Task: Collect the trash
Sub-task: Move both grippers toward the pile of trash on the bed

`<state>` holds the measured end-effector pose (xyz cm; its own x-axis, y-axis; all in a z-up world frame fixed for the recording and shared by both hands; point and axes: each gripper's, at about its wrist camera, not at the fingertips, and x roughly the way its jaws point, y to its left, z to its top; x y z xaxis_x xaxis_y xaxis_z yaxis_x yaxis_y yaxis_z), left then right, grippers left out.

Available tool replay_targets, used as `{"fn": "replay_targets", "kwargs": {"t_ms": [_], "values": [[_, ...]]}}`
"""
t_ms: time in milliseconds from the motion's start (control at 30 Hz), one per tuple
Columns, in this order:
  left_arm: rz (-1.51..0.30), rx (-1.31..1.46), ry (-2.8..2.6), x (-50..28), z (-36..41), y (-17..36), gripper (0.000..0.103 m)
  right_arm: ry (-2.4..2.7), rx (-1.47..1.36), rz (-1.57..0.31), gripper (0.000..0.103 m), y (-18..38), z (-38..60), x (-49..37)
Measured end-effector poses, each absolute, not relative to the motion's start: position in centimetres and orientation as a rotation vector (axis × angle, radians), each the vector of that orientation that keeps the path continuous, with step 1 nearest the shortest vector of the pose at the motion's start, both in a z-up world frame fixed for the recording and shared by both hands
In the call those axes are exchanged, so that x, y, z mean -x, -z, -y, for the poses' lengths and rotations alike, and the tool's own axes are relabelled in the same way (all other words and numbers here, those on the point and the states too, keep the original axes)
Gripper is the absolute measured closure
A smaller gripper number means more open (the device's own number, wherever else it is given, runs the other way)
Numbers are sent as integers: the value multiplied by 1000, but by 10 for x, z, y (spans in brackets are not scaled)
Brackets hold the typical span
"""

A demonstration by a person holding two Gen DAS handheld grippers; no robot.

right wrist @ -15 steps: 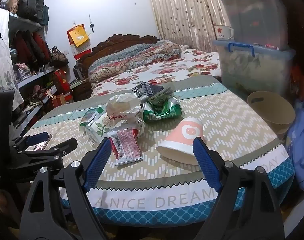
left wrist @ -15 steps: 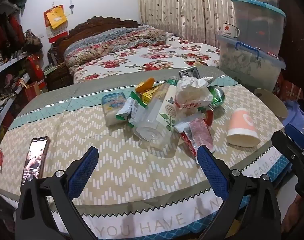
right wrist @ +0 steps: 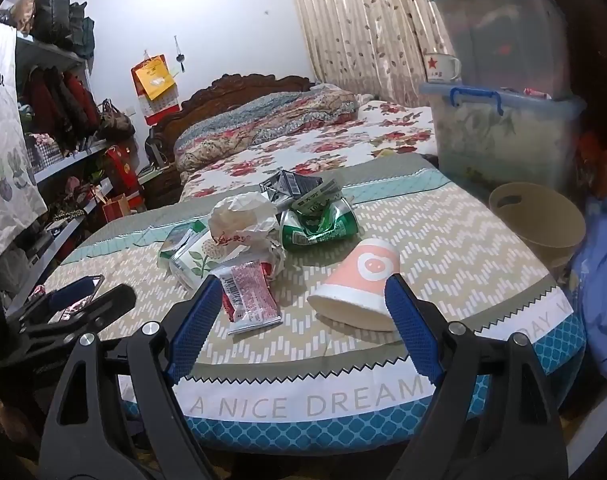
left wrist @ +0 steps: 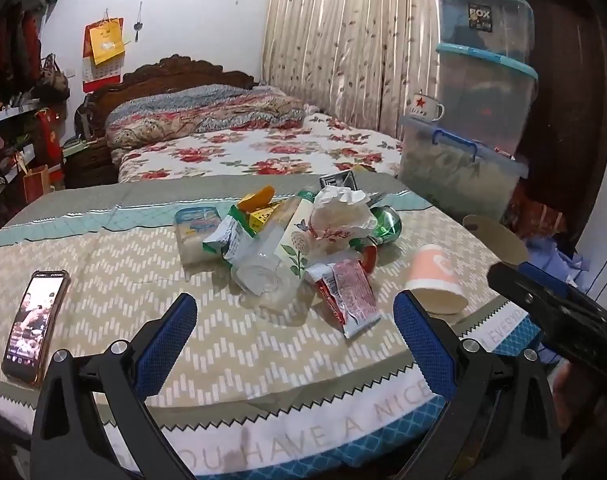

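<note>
left wrist: left gripper (left wrist: 293,332) jaws spread wide, nothing in them, hanging short of the trash pile (left wrist: 291,240) mid-table
right wrist: right gripper (right wrist: 299,312) also released and empty, pink paper cup (right wrist: 357,284) lying tipped just past its fingertips, beige bin (right wrist: 539,224) off right

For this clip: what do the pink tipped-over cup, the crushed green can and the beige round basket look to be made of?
Pink tipped-over cup: likely paper, matte, with a thin rolled white rim.
Crushed green can: thin metal, probably aluminium; glossy, with sharp creases that glint.
Beige round basket: apparently moulded plastic, smooth and matte, with a cut-out handle slot in the wall.
</note>
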<state>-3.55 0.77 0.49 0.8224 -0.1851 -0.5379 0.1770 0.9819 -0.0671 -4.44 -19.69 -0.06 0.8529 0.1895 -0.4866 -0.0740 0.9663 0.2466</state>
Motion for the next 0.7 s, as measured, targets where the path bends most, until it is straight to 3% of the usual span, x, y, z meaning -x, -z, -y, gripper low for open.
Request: {"fn": "replay_targets", "kwargs": {"t_ms": [700], "values": [[-533, 46, 170, 24, -38, -3, 9, -149, -209, -528, 20, 7, 192, 47]]}}
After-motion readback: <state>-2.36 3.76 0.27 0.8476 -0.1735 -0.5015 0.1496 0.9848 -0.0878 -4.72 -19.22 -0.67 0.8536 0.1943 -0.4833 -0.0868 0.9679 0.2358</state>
